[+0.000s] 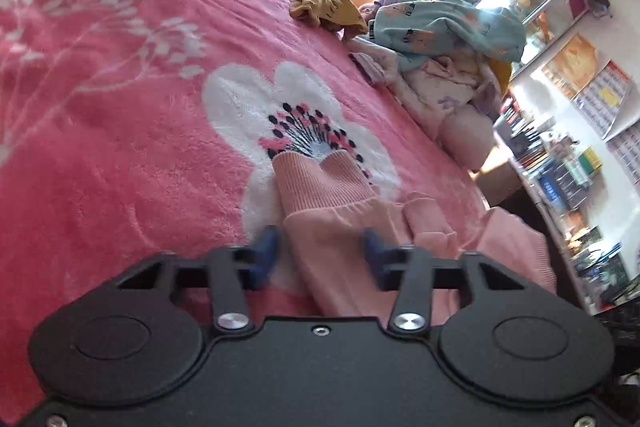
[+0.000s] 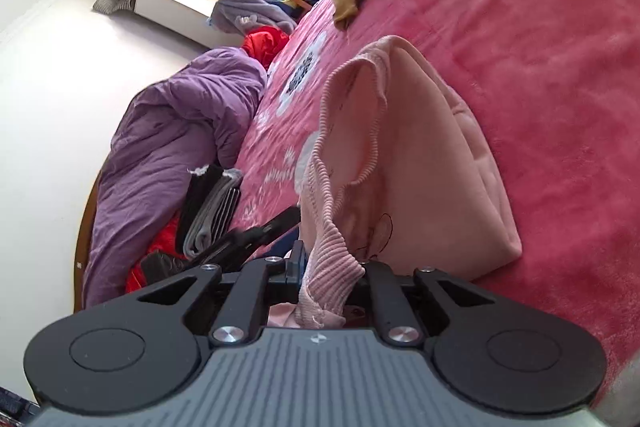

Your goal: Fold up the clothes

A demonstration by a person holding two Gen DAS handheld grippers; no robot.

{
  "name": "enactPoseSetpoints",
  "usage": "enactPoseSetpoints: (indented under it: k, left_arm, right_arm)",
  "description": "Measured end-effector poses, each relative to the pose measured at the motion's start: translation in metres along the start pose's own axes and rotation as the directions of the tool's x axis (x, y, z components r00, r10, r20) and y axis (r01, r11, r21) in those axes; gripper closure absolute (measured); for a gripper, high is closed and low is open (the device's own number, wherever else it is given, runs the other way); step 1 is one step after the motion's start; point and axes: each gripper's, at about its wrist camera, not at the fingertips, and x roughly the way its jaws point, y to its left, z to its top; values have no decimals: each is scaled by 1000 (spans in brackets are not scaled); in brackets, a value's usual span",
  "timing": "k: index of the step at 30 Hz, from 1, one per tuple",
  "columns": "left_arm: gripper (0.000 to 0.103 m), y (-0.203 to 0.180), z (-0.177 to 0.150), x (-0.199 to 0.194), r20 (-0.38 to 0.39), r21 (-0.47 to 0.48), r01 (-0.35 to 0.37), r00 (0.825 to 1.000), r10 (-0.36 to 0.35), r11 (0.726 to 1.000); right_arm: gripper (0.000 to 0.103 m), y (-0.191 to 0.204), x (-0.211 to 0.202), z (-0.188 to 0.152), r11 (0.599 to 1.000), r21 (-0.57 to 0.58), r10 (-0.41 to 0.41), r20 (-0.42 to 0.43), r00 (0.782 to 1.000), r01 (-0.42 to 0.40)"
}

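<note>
A pale pink sweatshirt [image 1: 332,227] lies on the pink flowered blanket [image 1: 120,107]. In the left wrist view, one sleeve with its ribbed cuff [image 1: 316,179] runs forward over a white flower. My left gripper [image 1: 322,251] is open, its blue fingertips [image 1: 268,247] either side of that sleeve just above it. In the right wrist view the sweatshirt [image 2: 420,155] stands up from the bed like a tent. My right gripper [image 2: 330,267] is shut on its ribbed hem [image 2: 328,259], which bunches between the jaws and hides the right finger.
A pile of unfolded clothes lies far along the bed: a mustard garment [image 1: 324,7], a light blue top [image 1: 448,27] and pale pieces [image 1: 440,83]. A purple duvet [image 2: 172,131] and folded dark items [image 2: 212,211] sit at the bed's left side. Shelves [image 1: 560,167] flank the bed.
</note>
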Motion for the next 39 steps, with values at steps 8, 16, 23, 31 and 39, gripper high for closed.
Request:
enactPoseSetpoints:
  k: [8,16,23,31,39]
  left_arm:
    - [96,-46,7,-17,88,314,109,986,-144,943]
    - [96,-41,1,19,-20,322,2,1000,5,947]
    - [80,-30,6,13,19,235,19,1000,-24,972]
    - [99,-24,26,17,-40,-22,412,910,-412,911]
    - [99,-22,23,36,-135,-7,298,946,-296,954]
  right_arm:
    - [90,4,-2,-2,1000,-16,16,21,1000,-15]
    - [89,11,-2,-7,998,-57,17,14,1000,-16]
    - [89,9,-1,-8,999,-44,16,10,1000,-15]
    - [89,16,-4,-10,997,-71,11,18,1000,-9]
    - [89,23,-7,-12,996,-90,11,22,1000,-9]
